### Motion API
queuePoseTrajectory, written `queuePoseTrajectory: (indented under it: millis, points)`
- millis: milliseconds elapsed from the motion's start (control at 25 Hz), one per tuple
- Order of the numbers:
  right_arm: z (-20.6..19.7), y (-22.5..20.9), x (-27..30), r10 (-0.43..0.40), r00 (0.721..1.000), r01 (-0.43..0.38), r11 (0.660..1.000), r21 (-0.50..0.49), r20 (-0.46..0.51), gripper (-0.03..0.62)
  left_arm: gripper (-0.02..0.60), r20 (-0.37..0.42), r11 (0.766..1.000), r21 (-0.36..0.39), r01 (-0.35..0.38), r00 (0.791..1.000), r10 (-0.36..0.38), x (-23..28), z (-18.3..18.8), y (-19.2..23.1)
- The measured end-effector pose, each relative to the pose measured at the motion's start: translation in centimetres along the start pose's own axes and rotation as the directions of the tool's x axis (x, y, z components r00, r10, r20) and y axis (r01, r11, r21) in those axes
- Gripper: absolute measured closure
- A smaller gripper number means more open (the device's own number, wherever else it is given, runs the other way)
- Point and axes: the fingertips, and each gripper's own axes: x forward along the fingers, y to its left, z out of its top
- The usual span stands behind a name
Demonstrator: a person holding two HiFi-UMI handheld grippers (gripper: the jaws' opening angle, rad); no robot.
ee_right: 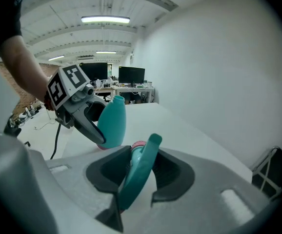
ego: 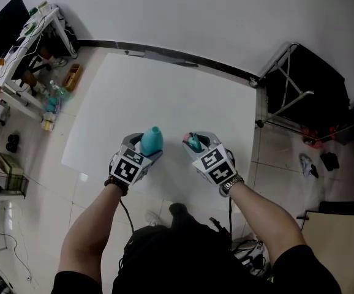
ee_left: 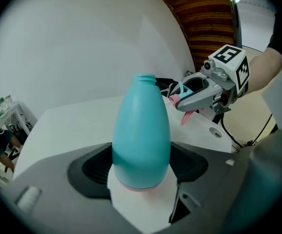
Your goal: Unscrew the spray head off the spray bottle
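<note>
While the spray head is already off the bottle, the head view shows both parts held above the white table, near each other but apart. The left gripper carries the teal bottle and the right gripper carries the spray head. From here the likeliest trouble is a drop or a spill. In the left gripper view the jaws stand wide and press only on the bottle's rounded lower end, by its pink base ring. I judge that so smooth and tapering a body could slip forward out of the pads if the squeeze eases or the gripper jolts. With the neck uncapped, any liquid inside would run out if the bottle tips over. Its long axis runs along the jaws, base toward the camera, open neck pointing away and upward. Beyond it, the spray head's pink tip points toward the bottle. In the right gripper view the jaws are partly closed on the spray head's slim teal part. That part sits askew, leaning from lower left to upper right, with a pink part behind it. A grip that skewed could let it twist or slide out.
</note>
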Motion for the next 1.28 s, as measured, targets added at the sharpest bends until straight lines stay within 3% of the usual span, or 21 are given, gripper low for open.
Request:
queuePoseTrajectory:
  millis: [240, 640, 960, 1280]
  points:
    - [-1.3, -0.9, 2.0, 0.042, 0.999, -0.041, 0.988, 0.148, -0.008, 0.473, 0.195, 0.033, 1.0, -0.005, -0.01, 0.999, 0.011, 1.6, 0.9, -0.6]
    - [-3.4, -1.7, 4.7, 0.116, 0.993, -0.107, 0.92, 0.378, -0.002, 0.473, 0.196, 0.063, 0.999, -0.03, -0.023, 0.998, 0.025, 3.9, 1.5, -0.4]
    - [-4.4, -1.9, 6.3, 0.159, 0.987, -0.144, 0.891, 0.43, 0.001, 0.473, 0.195, 0.068, 0.999, -0.017, -0.047, 0.997, 0.048, 4.8, 1.5, 0.0]
    - [-4.1, -2.1, 7.2, 0.171, 0.985, -0.167, 0.906, 0.389, 0.024, 0.467, 0.187, 0.066, 0.998, -0.014, -0.06, 0.996, 0.061, 5.6, 1.5, 0.4]
